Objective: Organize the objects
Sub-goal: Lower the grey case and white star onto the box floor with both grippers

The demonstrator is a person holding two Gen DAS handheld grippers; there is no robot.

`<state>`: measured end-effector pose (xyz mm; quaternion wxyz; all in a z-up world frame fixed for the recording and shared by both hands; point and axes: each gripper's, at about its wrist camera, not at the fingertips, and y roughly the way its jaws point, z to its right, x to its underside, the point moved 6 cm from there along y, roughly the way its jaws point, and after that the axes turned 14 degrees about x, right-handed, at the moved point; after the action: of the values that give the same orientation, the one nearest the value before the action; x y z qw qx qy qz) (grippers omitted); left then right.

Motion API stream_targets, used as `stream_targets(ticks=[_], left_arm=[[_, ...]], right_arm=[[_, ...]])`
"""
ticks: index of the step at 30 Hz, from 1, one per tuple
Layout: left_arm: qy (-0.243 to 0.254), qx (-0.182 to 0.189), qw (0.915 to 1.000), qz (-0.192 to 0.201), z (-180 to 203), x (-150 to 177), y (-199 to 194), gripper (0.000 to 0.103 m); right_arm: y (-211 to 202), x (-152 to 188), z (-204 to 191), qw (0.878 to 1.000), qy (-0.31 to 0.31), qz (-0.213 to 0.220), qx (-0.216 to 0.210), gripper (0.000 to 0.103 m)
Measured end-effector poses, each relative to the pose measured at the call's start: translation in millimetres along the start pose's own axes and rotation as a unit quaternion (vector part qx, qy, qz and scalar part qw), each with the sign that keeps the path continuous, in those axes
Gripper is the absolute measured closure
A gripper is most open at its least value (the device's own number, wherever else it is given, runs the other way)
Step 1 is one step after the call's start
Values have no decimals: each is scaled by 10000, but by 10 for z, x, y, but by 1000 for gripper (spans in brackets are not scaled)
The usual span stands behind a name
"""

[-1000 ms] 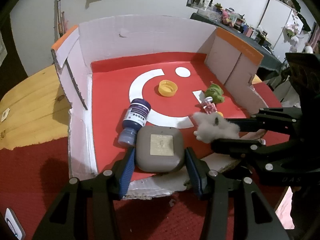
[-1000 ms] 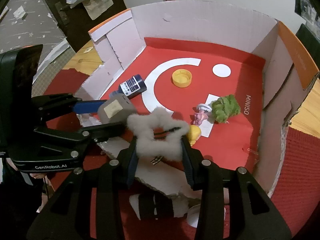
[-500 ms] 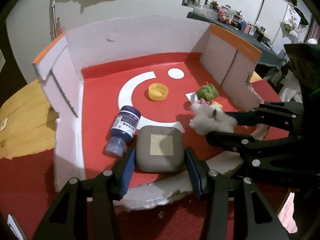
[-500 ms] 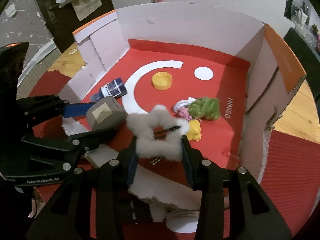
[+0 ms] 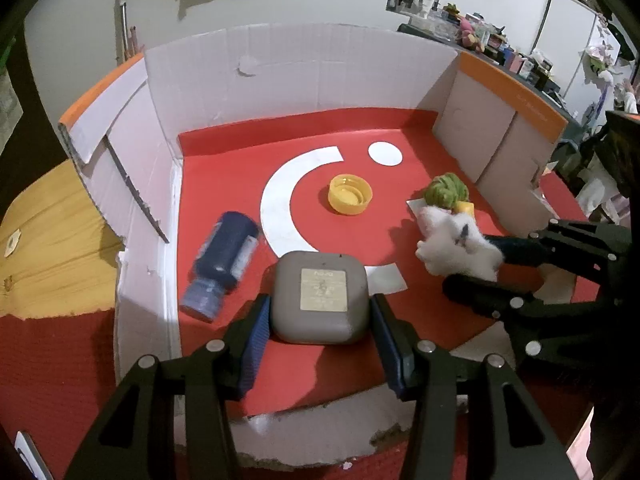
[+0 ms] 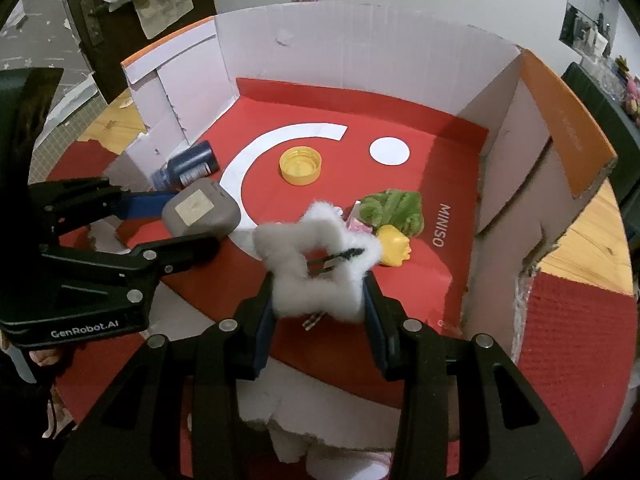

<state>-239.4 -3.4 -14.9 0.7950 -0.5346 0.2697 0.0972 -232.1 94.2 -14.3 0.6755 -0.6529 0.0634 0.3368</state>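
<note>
Holding two things at once, I have my left gripper closed partway on a grey rounded case, its blue pads pressing on the two sides of the case, which has a pale label on top. My right gripper is closed partway on a white fluffy star-shaped clip, a dark metal clasp showing through the hole in its middle. Both grippers point down into a cardboard box with white walls, orange edges and a red floor with a white arc and a white dot printed on it. The case hangs above the near part of this floor, and the star clip is to its right, near it but apart. To the left of my left gripper, a dark blue bottle lies on its side near the left wall of the box. Ahead of both grippers a yellow cap sits open side up inside the white arc. Just beyond the star clip there is a green fuzzy thing, and beside it a small yellow thing and a small pink thing that I cannot identify. The box stands on a red cloth over a wooden worktop.
</note>
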Motion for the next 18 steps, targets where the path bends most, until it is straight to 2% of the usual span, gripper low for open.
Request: stream_targets(ticks=[18], left_arm=[[1, 13, 10000, 42, -3, -7, 11, 51]], right_arm=[[23, 11, -19, 10000, -38, 16, 62, 65]])
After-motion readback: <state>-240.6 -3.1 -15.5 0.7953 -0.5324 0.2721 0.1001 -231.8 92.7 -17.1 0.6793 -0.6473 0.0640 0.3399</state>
